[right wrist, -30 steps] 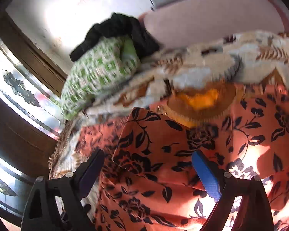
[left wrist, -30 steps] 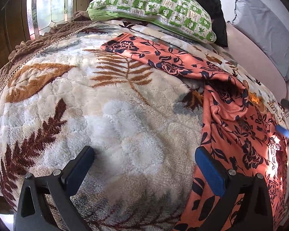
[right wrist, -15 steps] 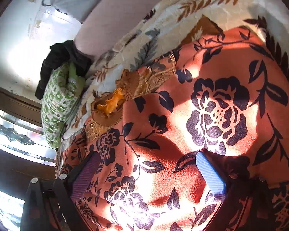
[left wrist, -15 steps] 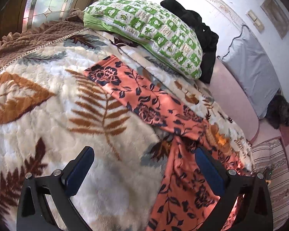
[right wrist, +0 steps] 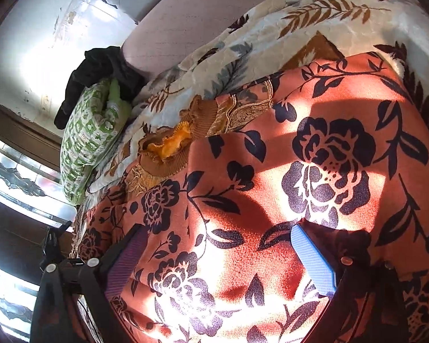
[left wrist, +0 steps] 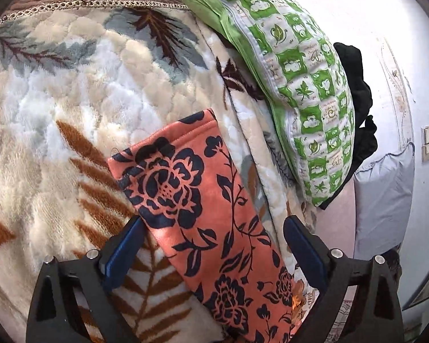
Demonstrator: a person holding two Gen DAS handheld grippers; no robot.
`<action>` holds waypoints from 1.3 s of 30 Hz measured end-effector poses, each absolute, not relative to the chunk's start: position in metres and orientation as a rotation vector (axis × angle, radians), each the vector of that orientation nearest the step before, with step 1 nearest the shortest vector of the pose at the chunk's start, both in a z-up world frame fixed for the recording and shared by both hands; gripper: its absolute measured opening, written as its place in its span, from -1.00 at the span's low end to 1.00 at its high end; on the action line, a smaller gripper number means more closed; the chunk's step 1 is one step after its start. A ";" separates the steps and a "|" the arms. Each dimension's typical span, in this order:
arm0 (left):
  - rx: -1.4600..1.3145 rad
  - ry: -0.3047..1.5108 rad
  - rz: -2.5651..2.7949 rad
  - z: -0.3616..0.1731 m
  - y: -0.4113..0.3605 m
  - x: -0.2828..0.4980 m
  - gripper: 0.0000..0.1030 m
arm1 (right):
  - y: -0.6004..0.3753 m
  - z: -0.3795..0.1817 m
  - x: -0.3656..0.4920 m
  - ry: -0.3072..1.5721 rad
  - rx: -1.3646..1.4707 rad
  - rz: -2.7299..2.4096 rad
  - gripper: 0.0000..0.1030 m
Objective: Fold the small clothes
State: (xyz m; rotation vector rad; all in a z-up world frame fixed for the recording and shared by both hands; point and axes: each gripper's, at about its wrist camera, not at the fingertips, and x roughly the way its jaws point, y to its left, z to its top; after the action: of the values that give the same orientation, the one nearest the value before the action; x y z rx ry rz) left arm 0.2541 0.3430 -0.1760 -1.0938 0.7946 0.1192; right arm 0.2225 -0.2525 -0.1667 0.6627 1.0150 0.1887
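Bed with leaf-print fleece blanket (left wrist: 80,91), green pillow (left wrist: 297,85) at the head. Orange floral garment (left wrist: 208,200) spread flat. My left gripper (left wrist: 214,243) straddles its sleeve, jaws just narrowing, pads clear. Right gripper (right wrist: 217,254) wide over the body, gripping nothing.

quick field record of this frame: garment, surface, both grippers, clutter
garment: orange floral cloth, spread out, unfolded
surface: leaf-print blanket on a bed
left gripper: open, jaws have just been closing a little, astride the cloth's narrow end, not pressing
right gripper: open, low over the cloth's wide part
clutter: green pillow, black garment behind it
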 end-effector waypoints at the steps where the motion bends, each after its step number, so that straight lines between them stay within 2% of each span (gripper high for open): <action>1: -1.070 0.800 0.144 -0.175 0.343 0.257 0.69 | -0.252 -0.167 0.223 1.016 0.665 0.188 0.97; 4: -1.022 0.886 0.215 -0.184 0.349 0.268 -0.87 | -0.251 -0.168 0.223 1.022 0.656 0.187 0.97; 5: -1.055 0.879 0.212 -0.189 0.355 0.267 -0.92 | -0.251 -0.168 0.223 1.024 0.652 0.186 0.97; 8: -0.921 0.860 0.233 -0.163 0.357 0.267 -0.92 | -0.249 -0.167 0.224 1.034 0.642 0.182 0.97; 13: -0.550 0.622 0.185 -0.022 0.322 0.244 -0.92 | -0.251 -0.168 0.224 1.029 0.665 0.186 0.99; 17: -0.339 0.485 -0.010 0.083 0.236 0.228 -0.92 | -0.252 -0.167 0.222 1.009 0.683 0.180 0.99; 20: -0.229 0.471 -0.201 0.115 0.141 0.225 -0.91 | -0.259 -0.162 0.218 0.997 0.737 0.191 0.99; 24: -0.144 0.526 -0.423 0.100 0.010 0.224 -0.91 | -0.281 -0.137 0.189 0.898 0.801 0.191 0.99; 27: -0.115 0.631 -0.524 0.055 -0.073 0.230 -0.87 | -0.310 -0.119 0.158 0.834 0.804 0.155 0.99; 28: -0.091 0.688 -0.557 0.032 -0.097 0.232 -0.71 | -0.322 -0.115 0.148 0.821 0.810 0.140 0.99; 29: -0.045 0.765 -0.588 0.004 -0.121 0.233 -0.22 | -0.334 -0.113 0.137 0.810 0.817 0.122 0.99; 30: 0.000 0.846 -0.590 -0.025 -0.138 0.236 0.11 | -0.345 -0.112 0.128 0.801 0.827 0.100 0.99; 31: 0.051 0.936 -0.580 -0.055 -0.150 0.236 0.54 | -0.357 -0.111 0.120 0.795 0.839 0.081 0.99; 34: 0.144 1.079 -0.555 -0.106 -0.145 0.223 0.53 | -0.380 -0.116 0.107 0.816 0.862 0.042 0.99; 39: 0.012 0.959 -0.444 -0.078 -0.045 0.198 0.56 | -0.385 -0.115 0.109 0.823 0.881 0.081 0.99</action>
State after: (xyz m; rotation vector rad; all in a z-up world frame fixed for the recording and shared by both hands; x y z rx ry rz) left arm 0.1983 -0.0448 -0.0784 0.0119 0.9593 -0.4438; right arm 0.1094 -0.3847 -0.1153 0.8814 0.8234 0.0814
